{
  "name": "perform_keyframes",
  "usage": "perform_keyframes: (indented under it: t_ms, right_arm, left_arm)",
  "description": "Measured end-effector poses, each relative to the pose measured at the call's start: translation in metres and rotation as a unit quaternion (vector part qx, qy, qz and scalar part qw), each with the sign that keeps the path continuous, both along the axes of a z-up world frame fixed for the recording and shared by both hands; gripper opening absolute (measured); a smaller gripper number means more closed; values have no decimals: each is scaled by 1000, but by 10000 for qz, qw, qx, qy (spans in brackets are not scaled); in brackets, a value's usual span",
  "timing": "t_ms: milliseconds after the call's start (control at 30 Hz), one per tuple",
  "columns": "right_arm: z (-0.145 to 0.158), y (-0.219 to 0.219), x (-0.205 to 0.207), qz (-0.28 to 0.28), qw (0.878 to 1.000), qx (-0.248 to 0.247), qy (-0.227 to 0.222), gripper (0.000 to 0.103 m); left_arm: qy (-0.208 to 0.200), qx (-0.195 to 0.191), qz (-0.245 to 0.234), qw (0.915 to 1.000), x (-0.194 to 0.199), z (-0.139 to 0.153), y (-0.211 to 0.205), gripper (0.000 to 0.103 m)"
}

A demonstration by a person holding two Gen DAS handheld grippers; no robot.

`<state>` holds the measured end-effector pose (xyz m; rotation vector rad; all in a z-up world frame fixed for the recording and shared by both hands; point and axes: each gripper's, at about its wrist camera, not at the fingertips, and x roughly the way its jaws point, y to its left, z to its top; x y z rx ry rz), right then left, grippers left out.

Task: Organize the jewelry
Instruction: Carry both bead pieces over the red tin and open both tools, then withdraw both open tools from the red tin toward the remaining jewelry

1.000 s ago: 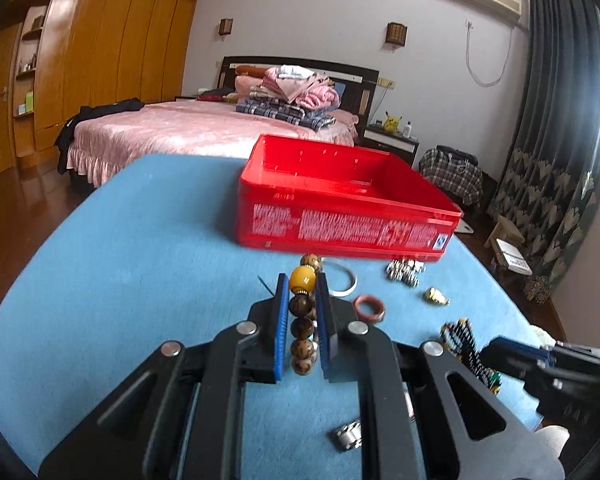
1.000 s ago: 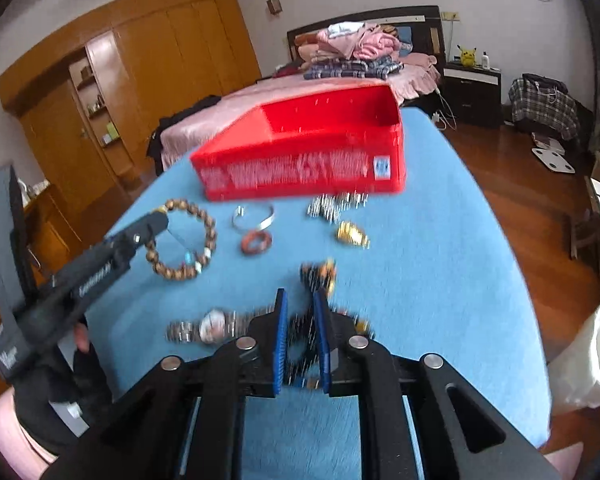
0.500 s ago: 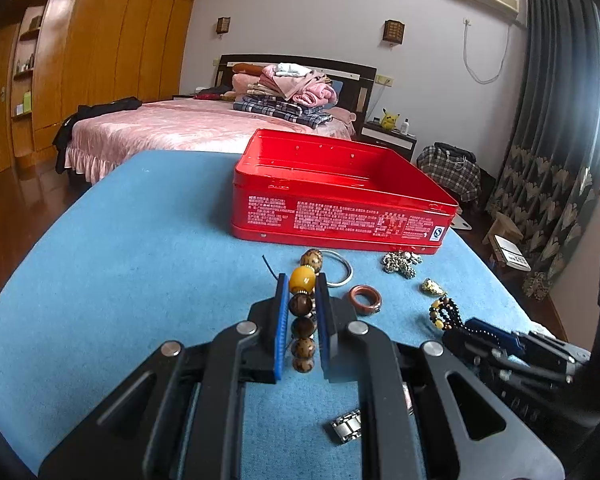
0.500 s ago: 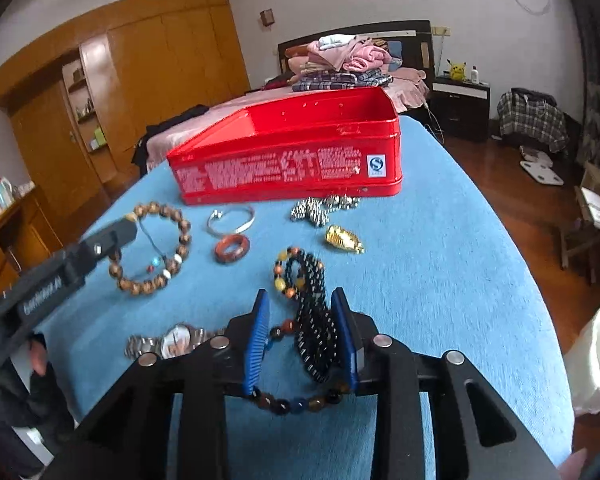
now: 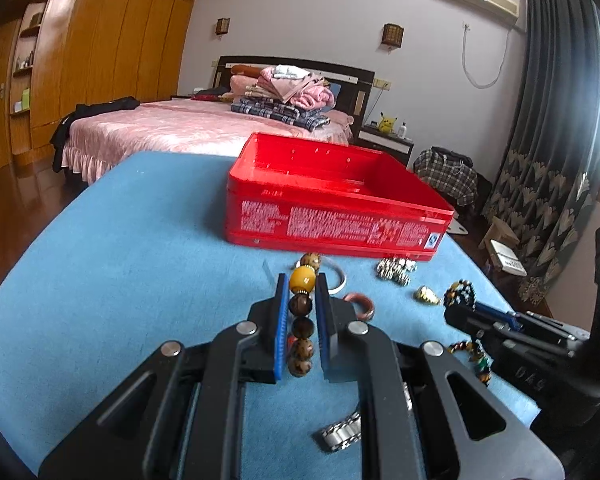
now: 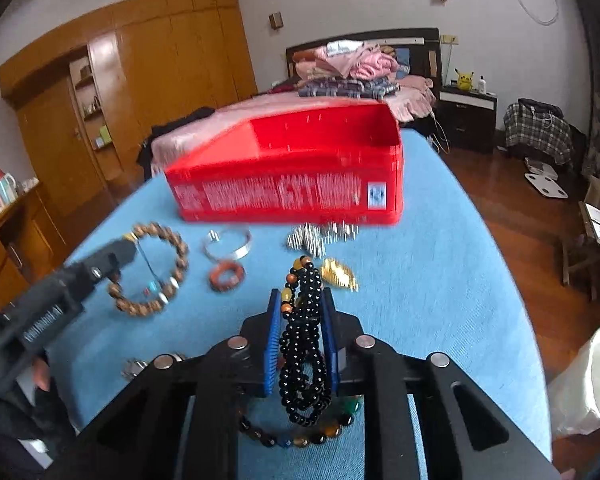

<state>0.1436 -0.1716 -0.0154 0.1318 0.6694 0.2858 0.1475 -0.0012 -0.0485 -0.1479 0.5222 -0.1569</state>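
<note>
Narrowing right claw point(image 6: 300, 316) around black beads point(image 6: 304, 344)

both wrist views looked forward, low and close over the blue counter point(image 5: 100, 260), sharing the red box point(image 6: 292, 168).

A blue-covered table point(image 6: 440, 280) carries a red tin box point(image 6: 292, 196) at its far side; nearer lie a silver bangle point(image 6: 228, 245), a reddish ring point(image 6: 227, 276), a silver chain heap point(image 6: 320, 238), a gold trinket point(image 6: 340, 274); a watch point(image 5: 342, 434) lies nearest.
</note>
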Motion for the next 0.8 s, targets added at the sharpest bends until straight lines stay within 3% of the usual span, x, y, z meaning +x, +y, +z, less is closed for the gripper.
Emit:
perform_keyframes:
  t_ms: [233, 567, 800]
  right_arm:
    - [42, -14, 28, 114, 9986, 488, -165, 19]
    - [89, -8, 104, 157, 9971, 454, -586, 19]
    - [76, 2, 164, 51, 9986, 250, -473, 19]
  left_arm:
    - [-345, -212, -13, 9992, 15, 30, -1, 11]
    - [-1024, -470, -62, 9936, 73, 91, -10, 11]
    - [-722, -461, -2, 9963, 136, 87, -16, 12]
